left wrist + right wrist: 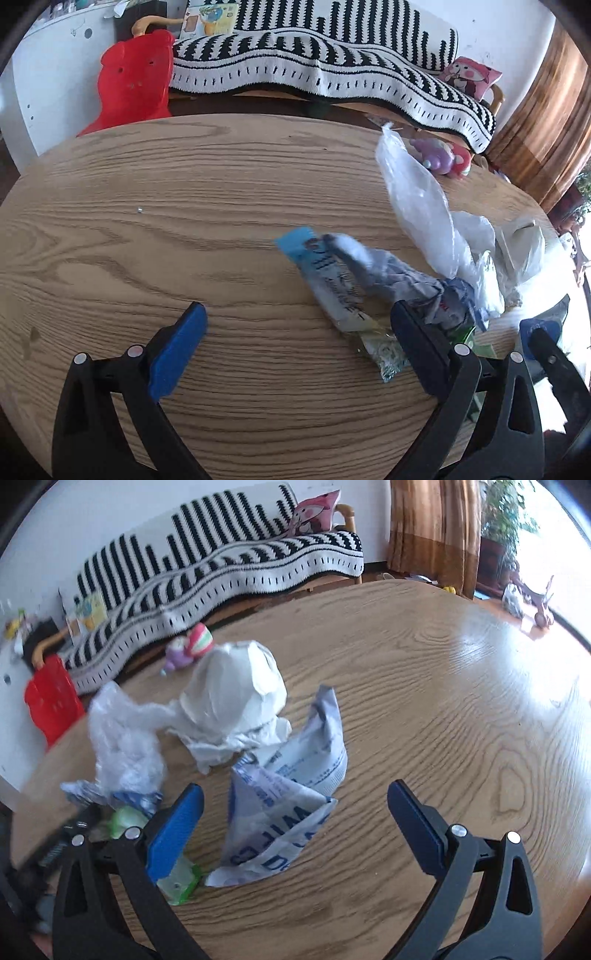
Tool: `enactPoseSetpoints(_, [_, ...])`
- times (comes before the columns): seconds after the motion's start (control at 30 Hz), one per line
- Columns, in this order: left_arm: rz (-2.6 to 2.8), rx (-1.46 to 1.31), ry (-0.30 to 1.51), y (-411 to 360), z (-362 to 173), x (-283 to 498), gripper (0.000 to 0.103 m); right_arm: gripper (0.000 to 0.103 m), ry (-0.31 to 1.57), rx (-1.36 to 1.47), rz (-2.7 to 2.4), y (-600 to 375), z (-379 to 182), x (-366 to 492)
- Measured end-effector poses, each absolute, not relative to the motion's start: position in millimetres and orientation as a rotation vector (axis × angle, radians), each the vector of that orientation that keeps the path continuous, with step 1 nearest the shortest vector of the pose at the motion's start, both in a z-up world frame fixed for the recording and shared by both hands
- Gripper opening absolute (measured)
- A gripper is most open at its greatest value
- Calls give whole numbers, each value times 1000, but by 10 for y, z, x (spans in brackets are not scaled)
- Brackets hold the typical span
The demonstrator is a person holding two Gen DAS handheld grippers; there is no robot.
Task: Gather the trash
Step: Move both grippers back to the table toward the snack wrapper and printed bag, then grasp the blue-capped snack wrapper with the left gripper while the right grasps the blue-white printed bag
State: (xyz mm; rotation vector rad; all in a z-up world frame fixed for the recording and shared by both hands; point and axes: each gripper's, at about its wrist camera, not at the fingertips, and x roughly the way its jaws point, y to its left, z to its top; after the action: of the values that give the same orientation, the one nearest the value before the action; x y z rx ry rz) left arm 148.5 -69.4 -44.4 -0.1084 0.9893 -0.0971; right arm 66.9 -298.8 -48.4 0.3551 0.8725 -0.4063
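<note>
Trash lies in a heap on the round wooden table [147, 236]. In the left wrist view a blue wrapper [317, 258], crumpled grey paper [391, 273], a clear plastic bag [417, 192] and a green packet [384, 354] lie ahead and to the right. My left gripper [295, 325] is open, its right finger touching the pile. In the right wrist view my right gripper [295, 805] is open over a white bag with blue print [280, 805]. Behind it sit a white crumpled wad [236, 690] and clear plastic [125, 731]. A green packet [177, 882] lies under the left finger.
A purple and pink toy [443, 155] sits at the table's far edge. Beyond are a sofa with a black-and-white striped blanket [314, 62], a red plastic chair [133, 81], a brown curtain [432, 528] and a plant [506, 513]. Bare tabletop [461, 686] stretches to the right.
</note>
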Motion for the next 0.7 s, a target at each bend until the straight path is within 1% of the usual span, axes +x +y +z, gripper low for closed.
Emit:
enactPoseSetpoints(0.23, [-52, -40, 997, -542, -481, 1429, 97, 96, 904, 376, -434, -3097, -590, 687])
enactPoseSetpoints(0.37, [-35, 42, 999, -605, -519, 1424, 97, 96, 924, 325, -430, -3108, -634, 677])
enactPoseSetpoints(0.53, [-57, 53, 984, -620, -524, 1437, 97, 97, 932, 222, -399, -3128, -684, 674])
enactPoseSetpoints(0.7, [-76, 66, 956, -641, -535, 1419, 97, 98, 939, 185, -327, -3167, -696, 687])
